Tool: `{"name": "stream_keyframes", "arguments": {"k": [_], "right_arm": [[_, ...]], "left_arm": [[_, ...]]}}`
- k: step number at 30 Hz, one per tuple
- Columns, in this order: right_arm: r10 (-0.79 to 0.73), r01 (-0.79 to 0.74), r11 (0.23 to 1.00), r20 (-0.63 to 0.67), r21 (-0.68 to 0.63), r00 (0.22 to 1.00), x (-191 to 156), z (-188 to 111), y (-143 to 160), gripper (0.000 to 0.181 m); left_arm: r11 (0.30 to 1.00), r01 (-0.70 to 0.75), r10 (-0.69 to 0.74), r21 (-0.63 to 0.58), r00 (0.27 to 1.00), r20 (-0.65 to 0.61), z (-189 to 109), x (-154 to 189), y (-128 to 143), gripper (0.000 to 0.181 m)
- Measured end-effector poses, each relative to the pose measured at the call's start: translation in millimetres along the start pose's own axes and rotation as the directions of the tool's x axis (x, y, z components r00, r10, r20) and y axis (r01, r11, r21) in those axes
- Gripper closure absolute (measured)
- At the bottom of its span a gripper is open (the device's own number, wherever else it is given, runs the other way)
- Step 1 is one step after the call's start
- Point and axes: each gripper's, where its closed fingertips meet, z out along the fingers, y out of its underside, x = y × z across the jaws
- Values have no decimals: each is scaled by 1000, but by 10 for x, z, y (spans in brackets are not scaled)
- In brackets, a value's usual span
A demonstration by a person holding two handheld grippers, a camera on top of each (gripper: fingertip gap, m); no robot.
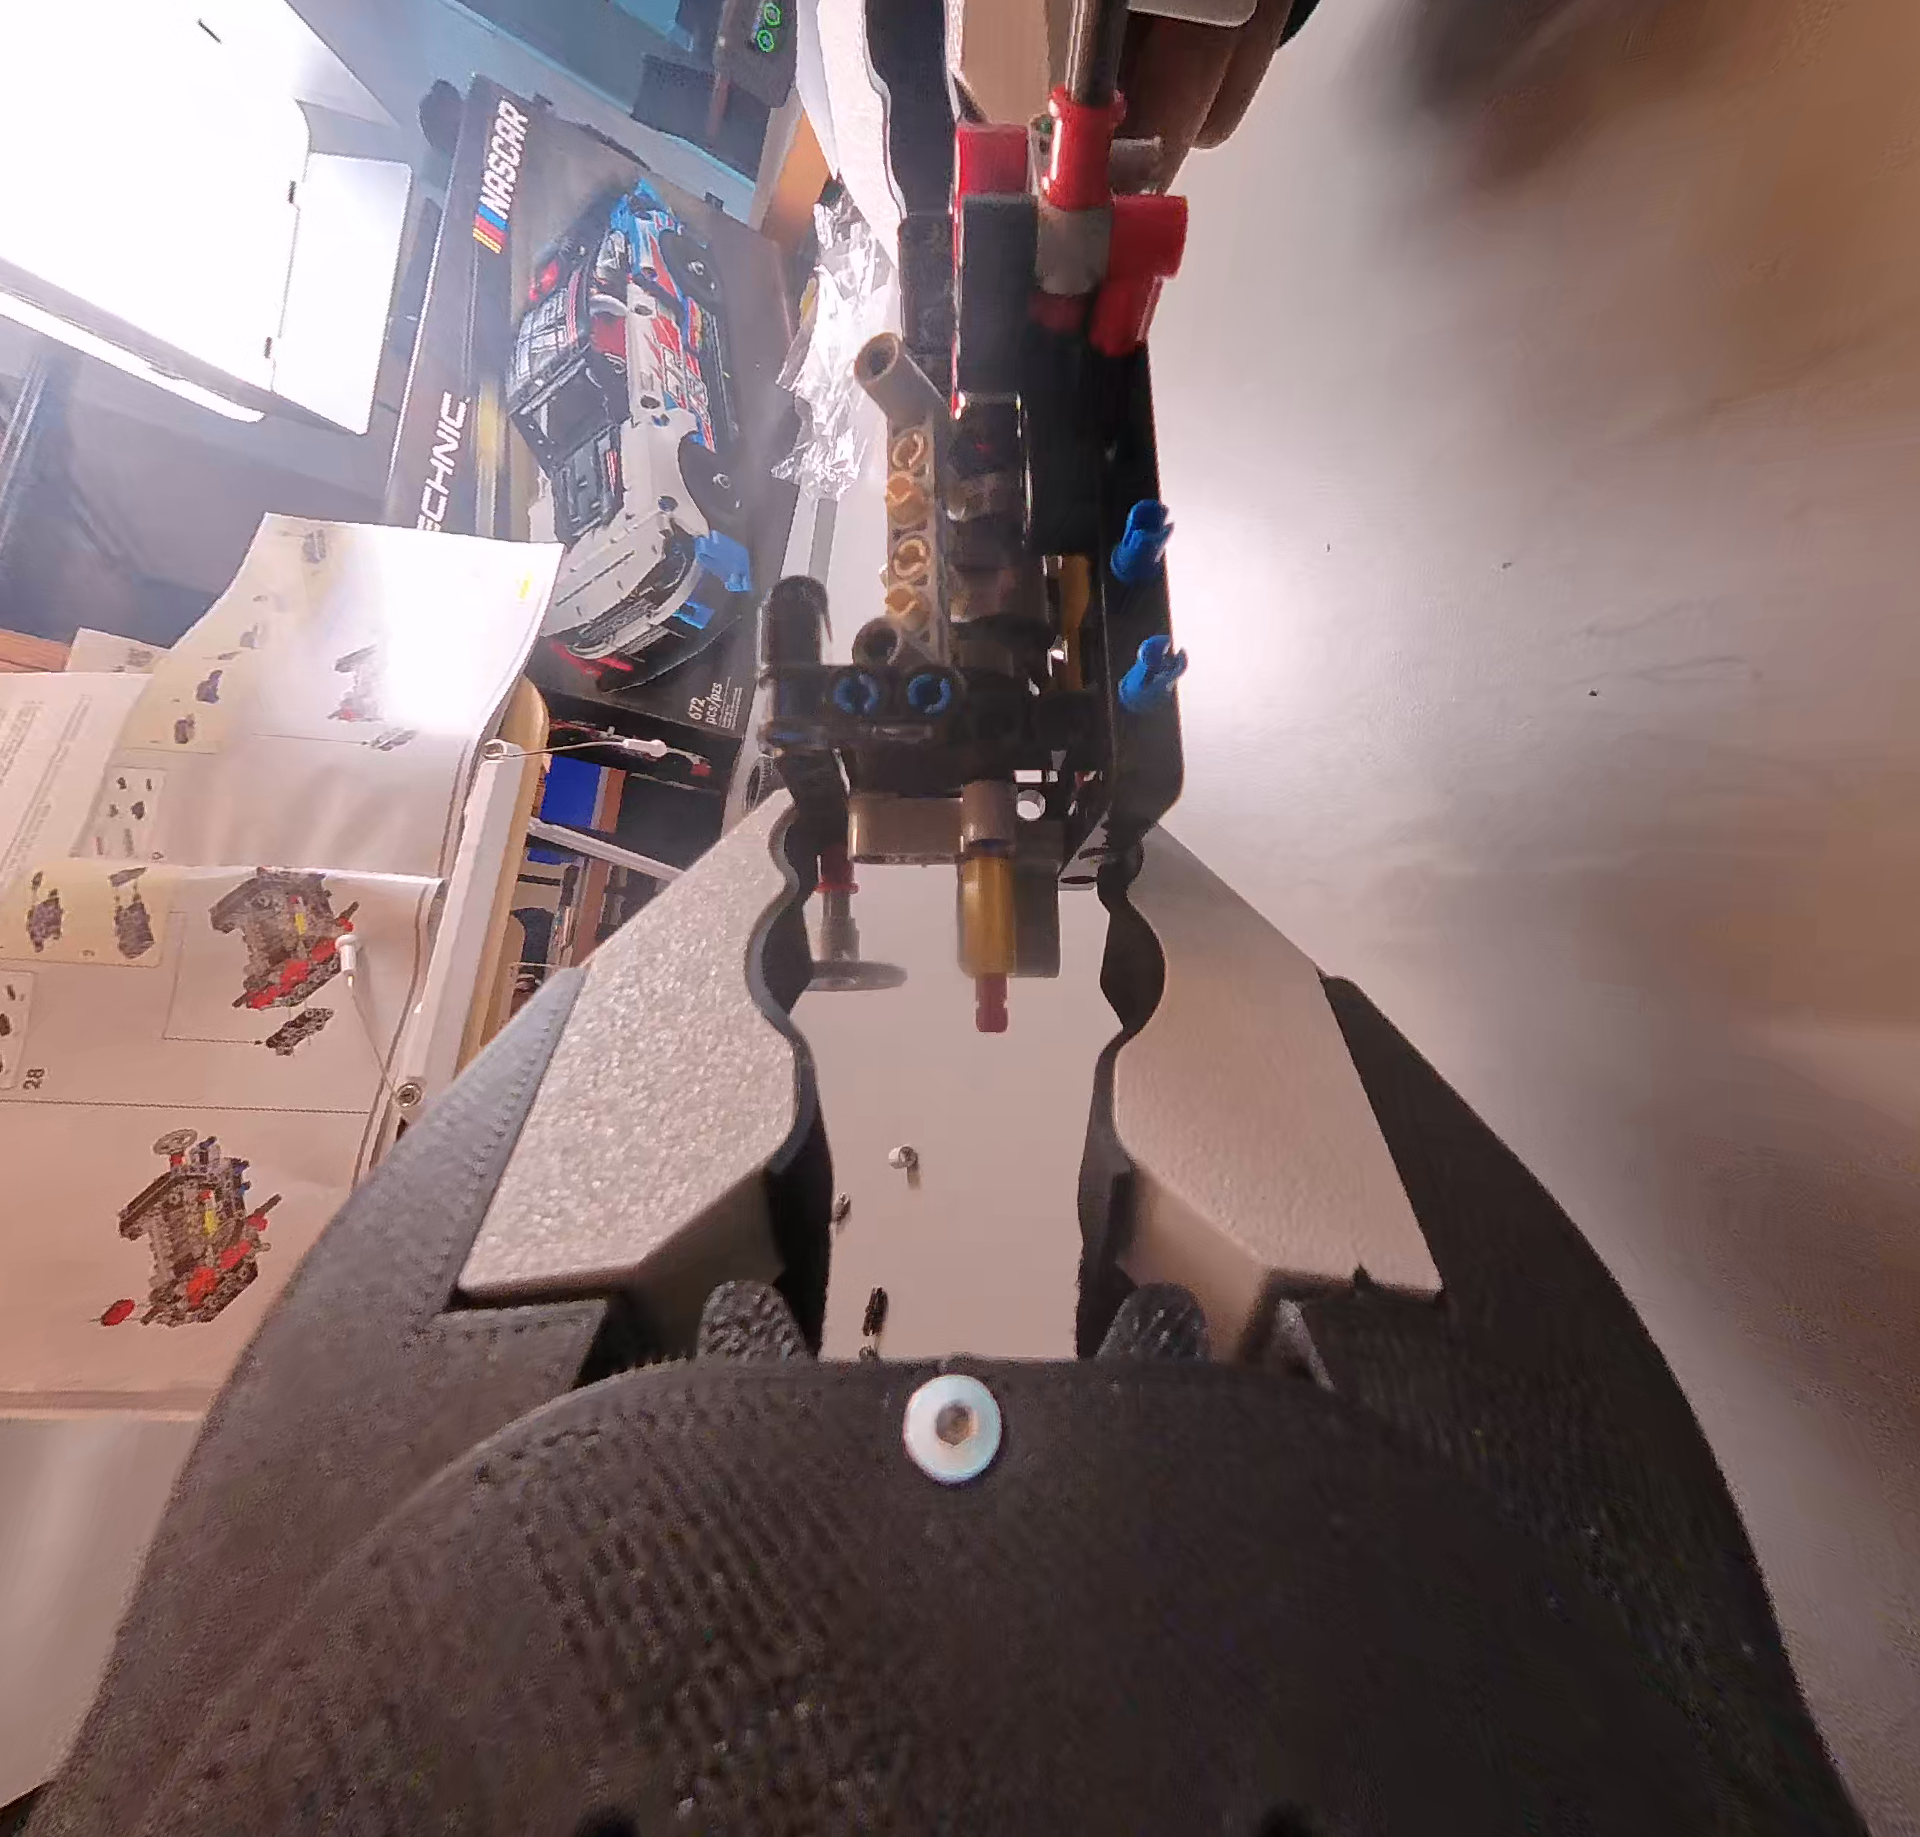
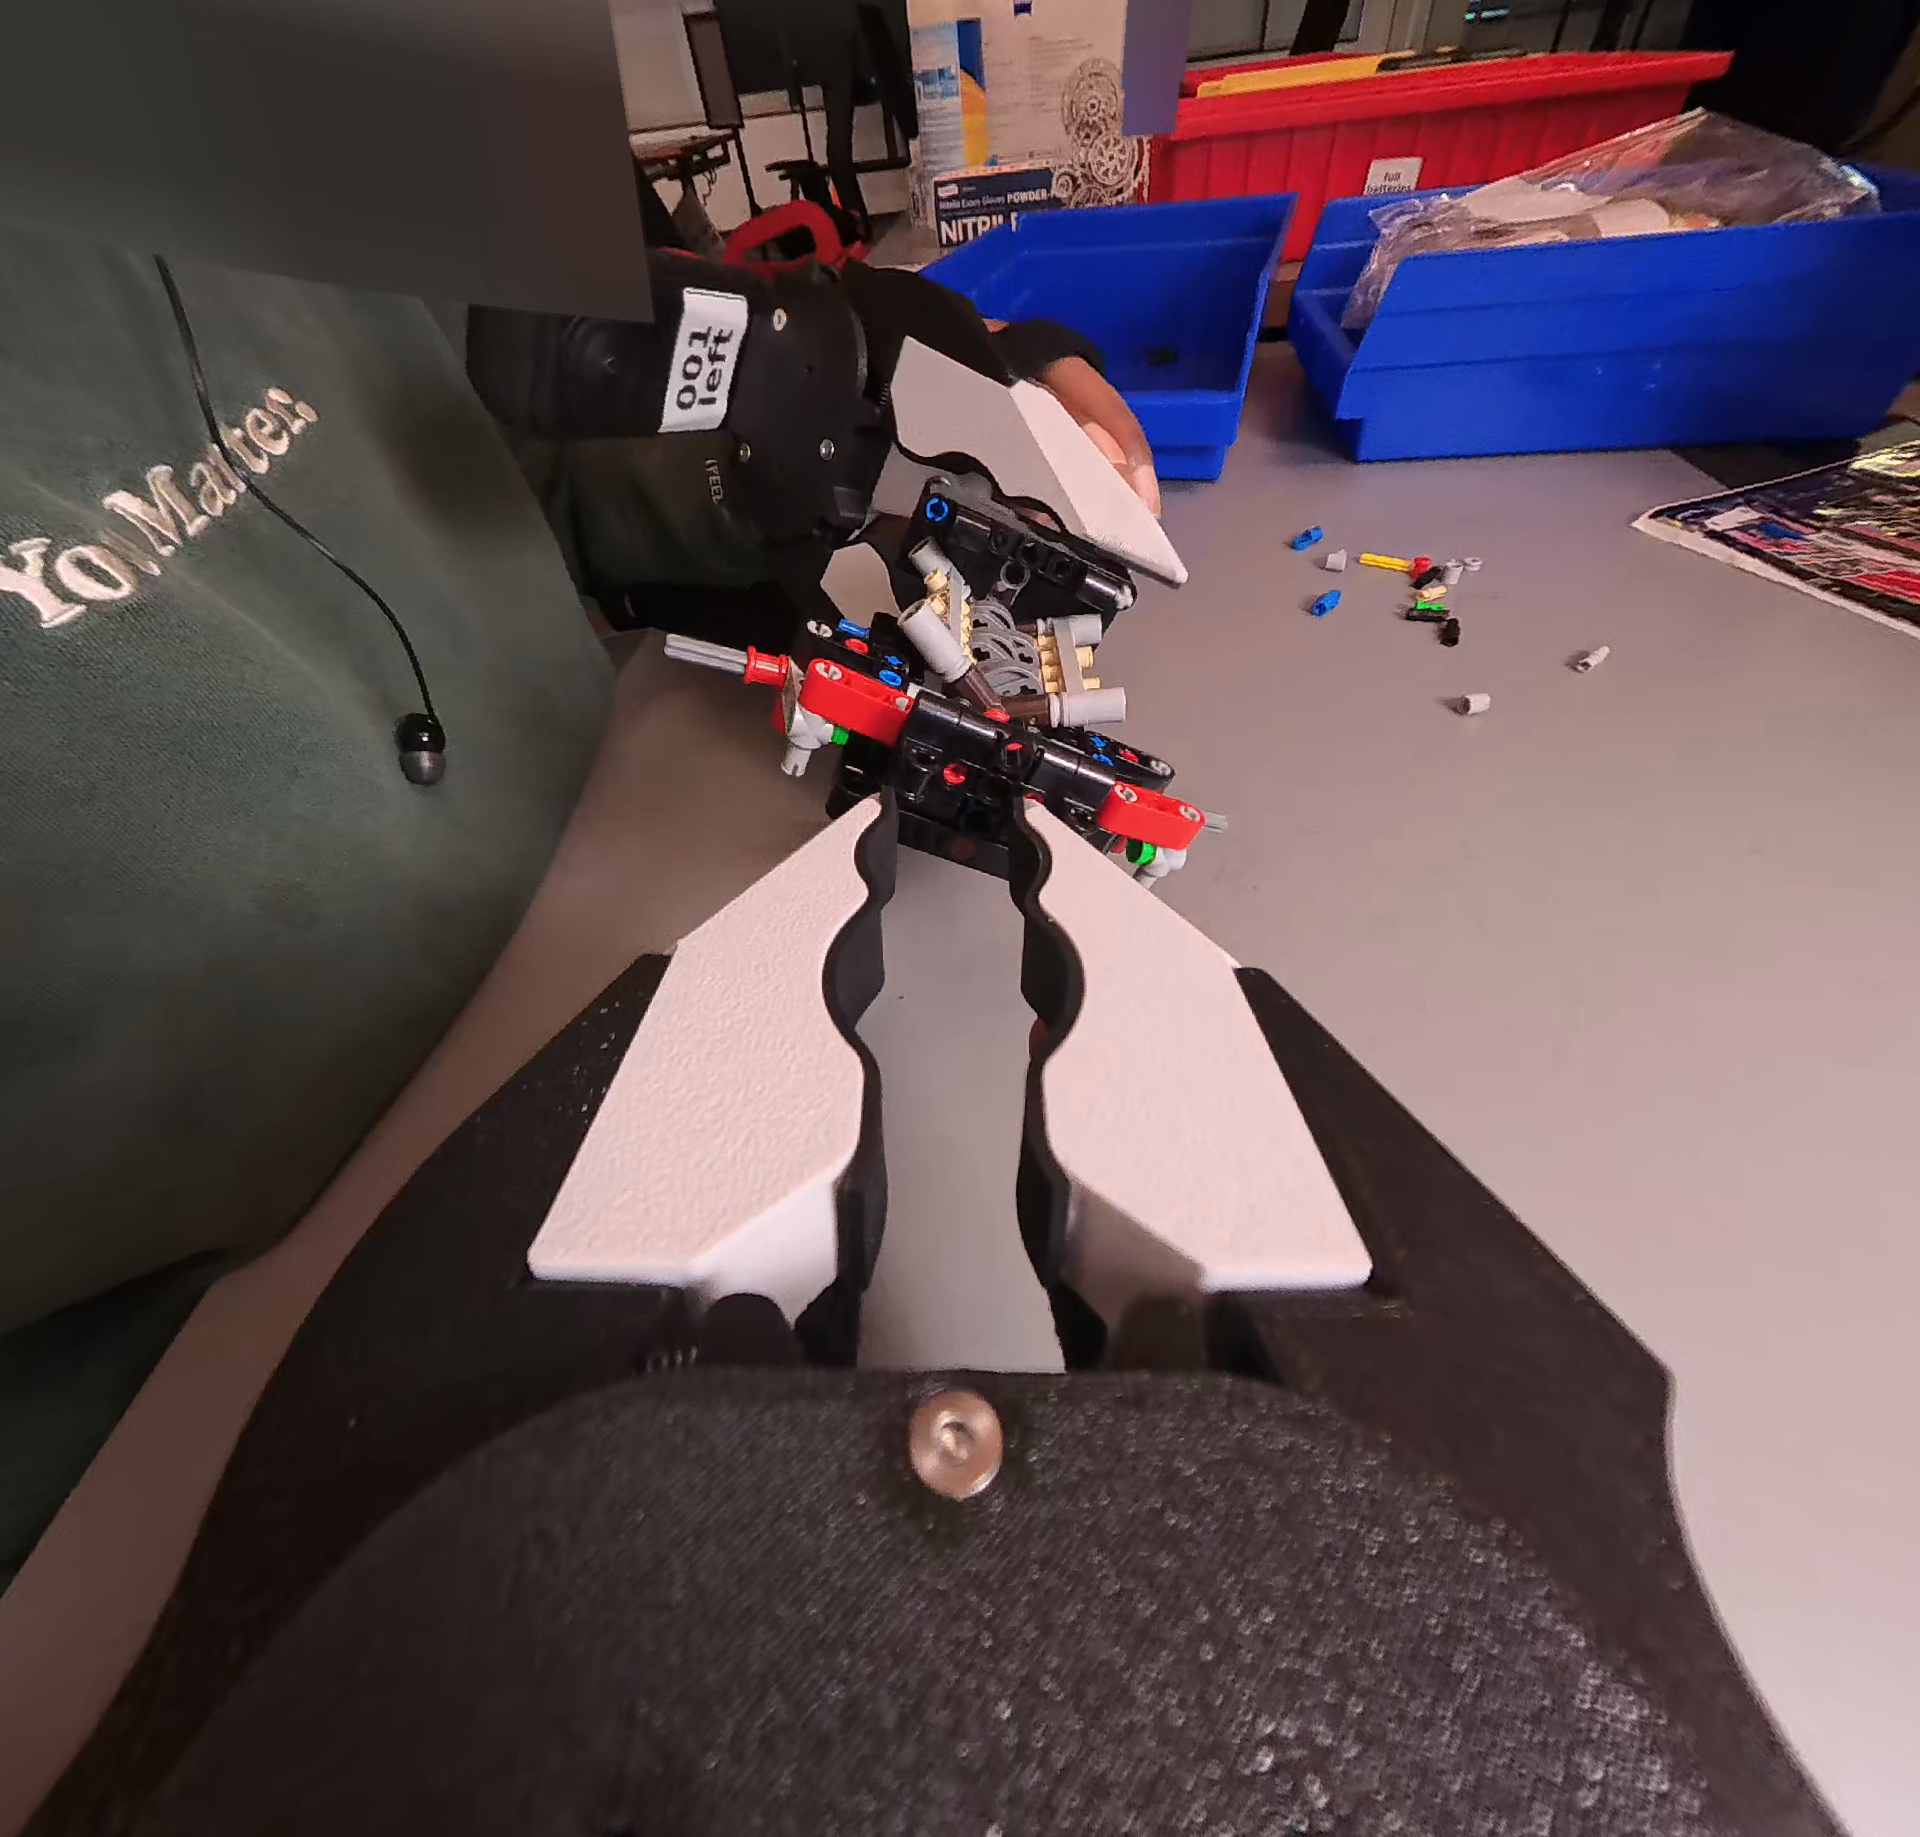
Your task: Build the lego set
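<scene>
In the left wrist view, the left gripper [image 1: 951, 852] clasps the near end of the lego assembly [image 1: 997, 561] between its fingertips, with the set's box [image 1: 613, 416] and open instruction pages [image 1: 208, 956] to the left. In the right wrist view, the right gripper [image 2: 951, 831] pinches the assembly's black middle, held above the grey table [image 2: 1507, 956]; loose pieces [image 2: 1423, 592] and blue bins [image 2: 1558, 333] lie beyond.

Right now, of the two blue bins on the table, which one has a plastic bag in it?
The right-hand blue bin, nearest the red crate; a crumpled clear plastic bag fills it. The left blue bin looks nearly empty.
</scene>
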Motion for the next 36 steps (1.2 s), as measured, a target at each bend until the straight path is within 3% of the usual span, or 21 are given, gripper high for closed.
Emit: {"name": "stream_keyframes", "arguments": {"k": [1,23,31,36], "right_arm": [[-1,1,1000,-1,-2,1000,0,1,5,162],[15,-24,989,-60,-146,998,106,99,308,164],[44,-65,979,-111,-195,993,194,18,342,149],[9,-49,969,-166,-244,986,274,33,429,156]], "left_arm": [[1000,0,0,-2,1000,-3,2,6,-1,128],[990,49,-64,-129,991,-119,161,284,245,128],[981,-100,91,-167,994,-65,252,237,354,127],[979,-116,108,-168,992,-59,261,236,363,123]]}}
